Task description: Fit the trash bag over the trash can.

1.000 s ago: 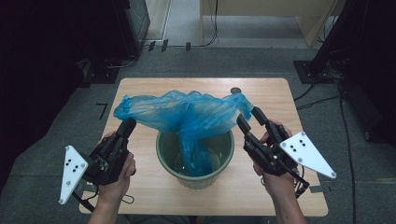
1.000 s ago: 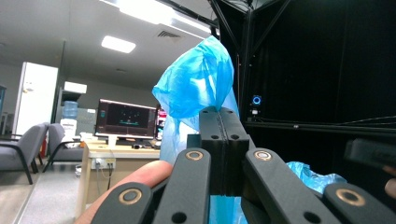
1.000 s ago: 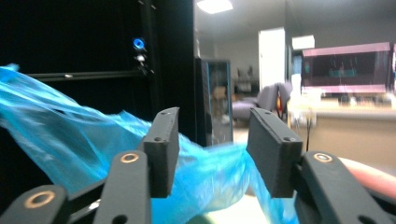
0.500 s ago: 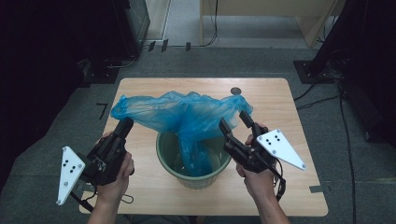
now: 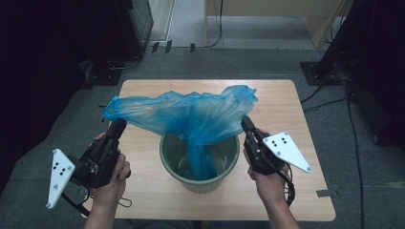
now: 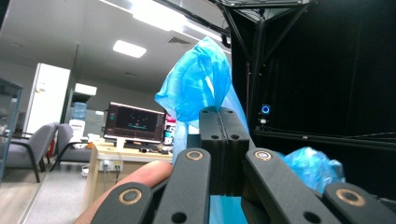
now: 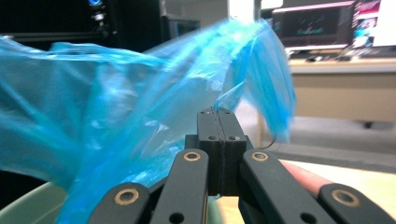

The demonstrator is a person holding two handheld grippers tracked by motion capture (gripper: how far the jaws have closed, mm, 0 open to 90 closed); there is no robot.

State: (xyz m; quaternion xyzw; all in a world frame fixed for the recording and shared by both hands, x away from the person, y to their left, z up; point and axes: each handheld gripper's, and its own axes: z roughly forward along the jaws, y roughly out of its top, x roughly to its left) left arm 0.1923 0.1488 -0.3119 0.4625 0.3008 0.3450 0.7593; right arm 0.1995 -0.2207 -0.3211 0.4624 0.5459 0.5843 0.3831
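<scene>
Above the round green plastic bin (image 5: 199, 162) on the wooden tabletop (image 5: 296, 119), a thin blue plastic bag (image 5: 191, 114) hangs stretched between both claws, its tail drooping into the bin. Left claw (image 5: 117, 128) pinches one rim edge; right claw (image 5: 247, 125), its jaws just closed, clamps the opposite edge, likely to spread the mouth for lining the bin.

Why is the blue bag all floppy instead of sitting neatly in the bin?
The bag isn't fitted yet. Its bottom dangles into the bin, but its mouth is stretched above the rim, pinched by the left gripper and the right gripper. Nothing looks torn or spilled.
</scene>
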